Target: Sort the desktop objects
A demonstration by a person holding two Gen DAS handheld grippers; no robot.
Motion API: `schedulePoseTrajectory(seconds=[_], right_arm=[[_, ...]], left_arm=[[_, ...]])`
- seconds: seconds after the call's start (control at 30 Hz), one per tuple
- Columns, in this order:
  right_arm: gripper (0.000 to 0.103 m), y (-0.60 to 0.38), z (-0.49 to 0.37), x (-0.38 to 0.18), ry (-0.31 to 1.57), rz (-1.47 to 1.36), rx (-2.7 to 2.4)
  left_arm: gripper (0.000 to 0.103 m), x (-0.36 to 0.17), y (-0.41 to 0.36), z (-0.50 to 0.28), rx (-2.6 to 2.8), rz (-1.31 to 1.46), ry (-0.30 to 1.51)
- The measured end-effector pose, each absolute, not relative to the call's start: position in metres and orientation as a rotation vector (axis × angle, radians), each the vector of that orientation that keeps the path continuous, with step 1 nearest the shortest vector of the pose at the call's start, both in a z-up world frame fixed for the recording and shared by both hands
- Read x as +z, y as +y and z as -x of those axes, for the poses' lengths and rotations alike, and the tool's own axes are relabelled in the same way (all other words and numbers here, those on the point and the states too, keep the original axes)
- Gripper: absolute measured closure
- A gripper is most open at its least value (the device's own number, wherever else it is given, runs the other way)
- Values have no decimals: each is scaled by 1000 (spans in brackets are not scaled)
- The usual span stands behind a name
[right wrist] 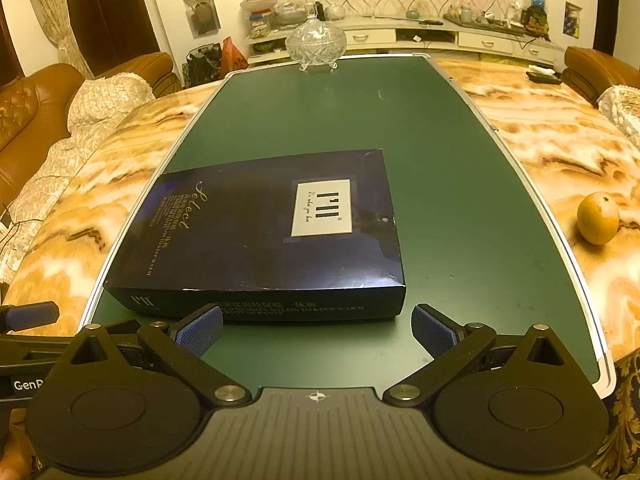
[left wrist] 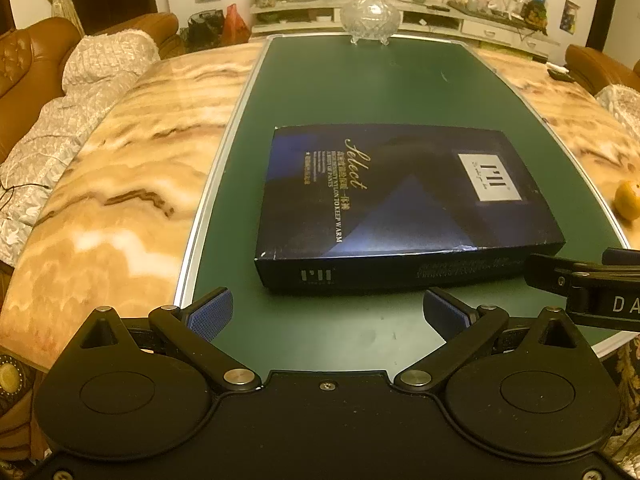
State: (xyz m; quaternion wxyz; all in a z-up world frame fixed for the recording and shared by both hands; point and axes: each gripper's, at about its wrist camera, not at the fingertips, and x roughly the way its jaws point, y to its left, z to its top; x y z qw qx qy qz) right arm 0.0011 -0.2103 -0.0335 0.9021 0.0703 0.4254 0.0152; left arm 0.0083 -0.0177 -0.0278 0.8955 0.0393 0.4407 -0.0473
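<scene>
A flat dark blue box [left wrist: 400, 204] with a white label lies closed on the green mat [left wrist: 360, 80]; it also shows in the right wrist view [right wrist: 264, 236]. My left gripper [left wrist: 328, 316] is open and empty, just short of the box's near edge. My right gripper [right wrist: 318, 330] is open and empty, close before the box's near right corner. An orange [right wrist: 598, 218] sits on the marble table to the right of the mat, also at the right edge of the left wrist view [left wrist: 628, 200]. A lidded glass bowl [right wrist: 316, 42] stands at the mat's far end, also seen in the left wrist view [left wrist: 370, 16].
The green mat [right wrist: 440, 160] covers the middle of a marble table [left wrist: 120, 180]. Brown sofas with cushions stand to the left [right wrist: 36, 120] and far right. A white cabinet [right wrist: 440, 34] with clutter runs along the back wall. A dark remote [right wrist: 544, 77] lies far right.
</scene>
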Motion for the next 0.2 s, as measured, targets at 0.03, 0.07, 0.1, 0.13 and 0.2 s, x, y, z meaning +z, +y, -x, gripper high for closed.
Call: schedulePoseTrajectory(seconds=[0.03,0.07,0.1,0.13,0.2], right_arm=[[0,-210,-1,-34,880,-146,31],[0,-210,-1,-34,880,-146,30],[0,-210,-1,-34,881,-146,30],[0,-210,-1,-34,881,-146,30],[0,-210,-1,-34,880,-147,30]], left_arm=[[0,-28,-18,-8,-98,-83,913],[0,-28,-18,-8,-98,-82,914],[0,-28,-18,-9,-98,-81,915],[0,-28,-18,-9,-99,-81,916],[0,-28,-18,-9,-99,-81,920]])
